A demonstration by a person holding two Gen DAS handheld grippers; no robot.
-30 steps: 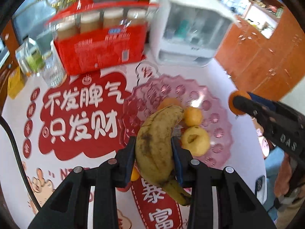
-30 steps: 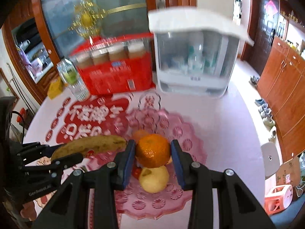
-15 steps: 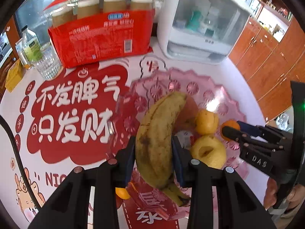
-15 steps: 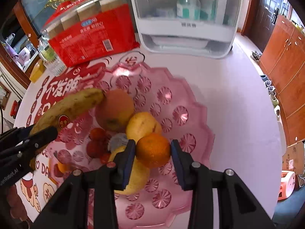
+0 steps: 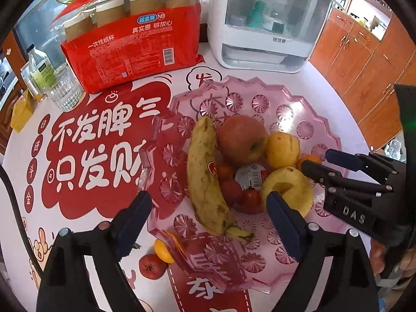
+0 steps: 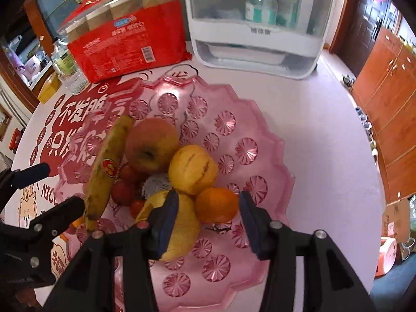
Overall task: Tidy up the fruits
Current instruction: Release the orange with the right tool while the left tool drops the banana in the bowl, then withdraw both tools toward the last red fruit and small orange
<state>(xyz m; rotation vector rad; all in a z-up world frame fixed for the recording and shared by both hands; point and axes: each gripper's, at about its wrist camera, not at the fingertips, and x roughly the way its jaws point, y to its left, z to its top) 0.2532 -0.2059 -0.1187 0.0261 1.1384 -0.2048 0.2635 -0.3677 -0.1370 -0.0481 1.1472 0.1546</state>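
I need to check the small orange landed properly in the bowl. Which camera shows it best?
Right wrist view: the orange sits whole in the pink bowl, between the opening right gripper pads, which look clear of it. Left wrist view shows only a sliver behind the yellow fruit.

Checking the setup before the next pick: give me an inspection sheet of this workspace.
Surface: round table under a red-and-white printed cover.
Job's things: pink glass fruit bowl holds a banana, apple, two yellow pears, an orange and small red fruits. A small orange fruit and a red one lie on the table outside the bowl.
Clutter: red pack of paper cups, white covered rack, drinking glass, bottle.
Grippers: left gripper opening, clear of the banana; right gripper opening, the orange between its jaws.
Cables: black cable at the table's left edge.
Surroundings: wooden cabinets.
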